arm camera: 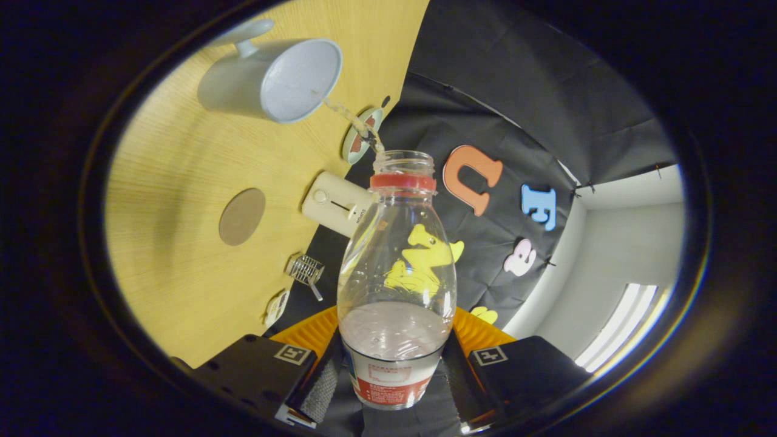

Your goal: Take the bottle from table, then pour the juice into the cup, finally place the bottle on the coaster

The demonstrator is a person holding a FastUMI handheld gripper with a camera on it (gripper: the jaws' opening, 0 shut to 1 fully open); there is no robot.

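Claw (393,370) clamped on bottle (397,267), I tilt it so juice, seemingly, streams toward cup (273,79) at eleven o'clock.

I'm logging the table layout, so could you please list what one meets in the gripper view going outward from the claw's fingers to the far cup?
Claw shut on the bottle → round brown coaster → white cup, receiving the juice stream.
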